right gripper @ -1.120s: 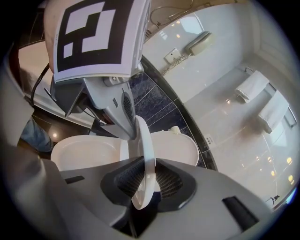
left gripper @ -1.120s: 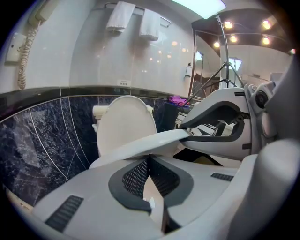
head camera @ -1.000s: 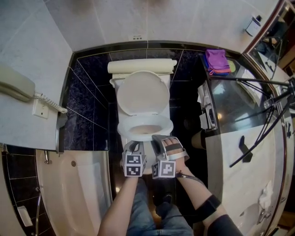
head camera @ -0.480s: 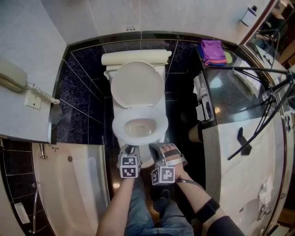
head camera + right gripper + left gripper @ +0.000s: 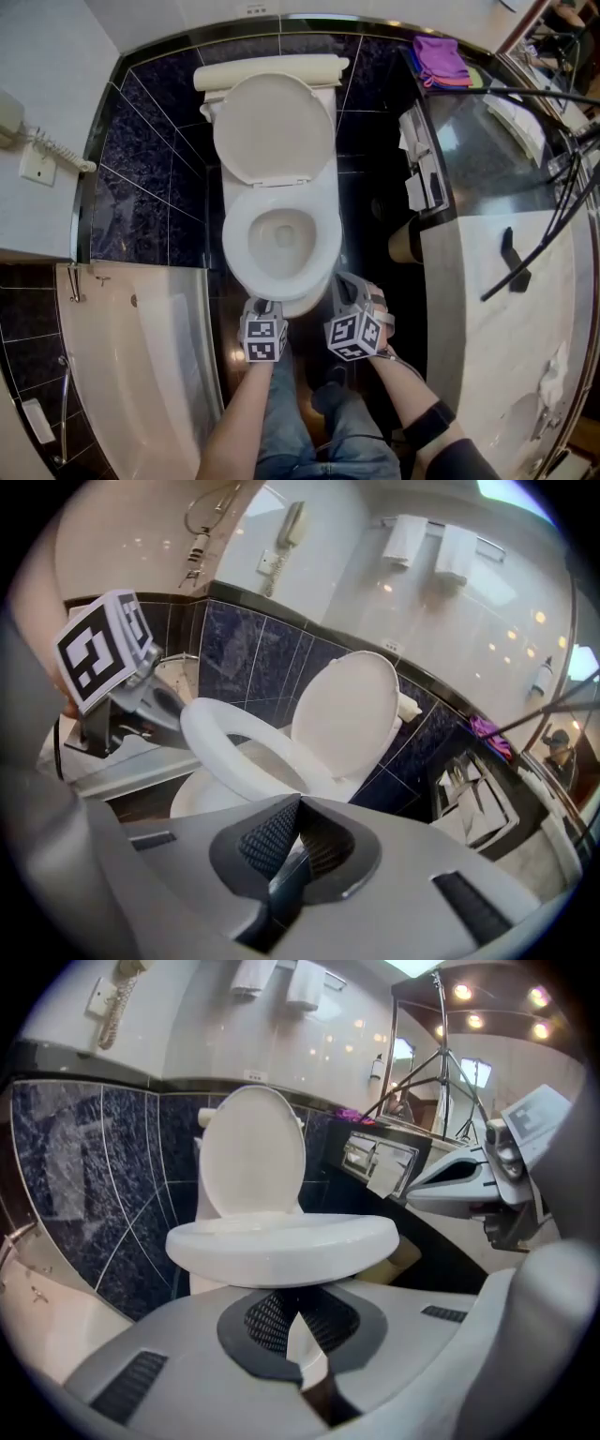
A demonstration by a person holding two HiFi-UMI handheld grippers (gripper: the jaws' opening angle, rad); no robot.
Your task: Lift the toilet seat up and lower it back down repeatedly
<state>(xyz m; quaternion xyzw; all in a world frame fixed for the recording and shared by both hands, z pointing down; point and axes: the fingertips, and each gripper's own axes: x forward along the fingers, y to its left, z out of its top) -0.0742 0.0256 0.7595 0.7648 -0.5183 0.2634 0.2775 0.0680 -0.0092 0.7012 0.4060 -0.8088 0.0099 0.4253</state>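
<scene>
Two tools low at toilet front. Left tool (image 5: 298,1314): jaws together, empty, just short of front rim of toilet seat (image 5: 328,239). Right tool (image 5: 300,806): jaws have just been closing, now together, nothing between them, beside seat's front right. Seat down on bowl; lid (image 5: 274,127) upright against cistern (image 5: 267,67).
</scene>
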